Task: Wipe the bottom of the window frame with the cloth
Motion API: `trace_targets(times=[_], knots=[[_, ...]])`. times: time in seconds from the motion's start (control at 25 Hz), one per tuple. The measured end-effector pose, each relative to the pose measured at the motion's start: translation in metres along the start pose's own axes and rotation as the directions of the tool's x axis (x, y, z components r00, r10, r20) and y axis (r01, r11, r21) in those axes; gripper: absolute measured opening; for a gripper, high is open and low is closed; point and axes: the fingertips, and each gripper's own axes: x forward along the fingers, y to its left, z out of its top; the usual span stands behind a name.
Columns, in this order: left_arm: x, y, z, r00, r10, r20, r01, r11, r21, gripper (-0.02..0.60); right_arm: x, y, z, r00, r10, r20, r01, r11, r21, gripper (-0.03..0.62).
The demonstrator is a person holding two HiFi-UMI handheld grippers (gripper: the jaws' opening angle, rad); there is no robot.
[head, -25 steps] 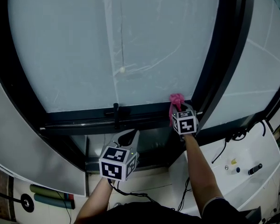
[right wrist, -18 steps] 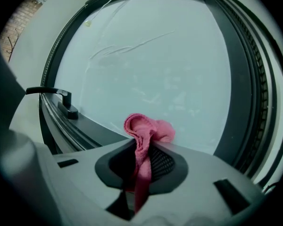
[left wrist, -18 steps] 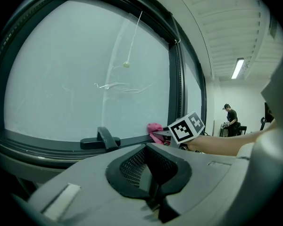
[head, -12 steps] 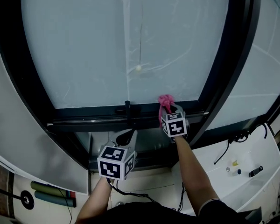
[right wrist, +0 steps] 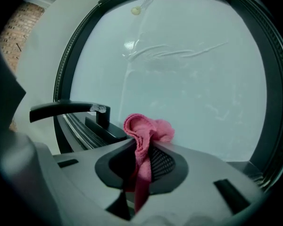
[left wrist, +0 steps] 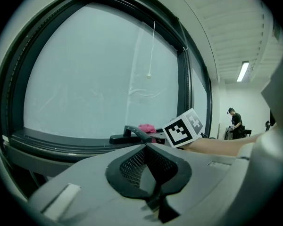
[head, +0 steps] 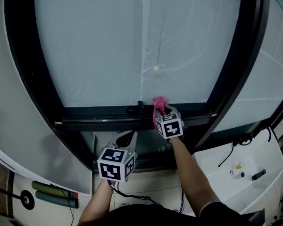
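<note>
1. The small crumpled pink cloth [head: 158,103] sits at the centre of the head view, bunched on the black bottom rail of the window frame [head: 99,113], against the foot of the frosted glass pane [head: 108,46].
2. The right gripper [head: 162,111] pinches the cloth. In the right gripper view its jaws are pressed onto a fold of it [right wrist: 144,147], a puff of fabric bulges past the tips and a strip hangs down between the jaws.
3. Just left of the cloth a black lever handle [right wrist: 66,108] stands up from the rail. The cloth lies close beside its base, and I cannot tell whether they touch.
4. The left gripper [head: 128,136] is held lower, in the lower middle of the head view, below the rail and apart from it. Its jaws [left wrist: 146,146] are pressed together with nothing between them.
5. From the left gripper view the cloth [left wrist: 146,127] shows as a pink lump behind the handle [left wrist: 132,133], with the right gripper's marker cube just to its right.
6. The print that shows is the black-and-white square markers on both cubes.
7. A thin cord with a small pale bead [head: 155,68] hangs in front of the glass above the cloth.
8. A white worktop [head: 254,154] with black cables fills the lower right of the head view.
</note>
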Motion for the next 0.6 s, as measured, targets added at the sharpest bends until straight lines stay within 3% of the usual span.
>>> trace_targets(times=[0.4,0.6], knots=[[-0.023,0.023,-0.001,1.0,0.021,0.004,-0.021,1.0,-0.01,0.005,0.004,0.013,0.007,1.0,0.026,0.002,-0.026,0.999,0.046,0.067],[-0.031,0.02,0.0,0.999,0.046,0.004,-0.046,0.999,-0.01,0.005,-0.024,0.001,0.027,0.992,0.022,0.124,-0.036,0.993,0.115,0.067]])
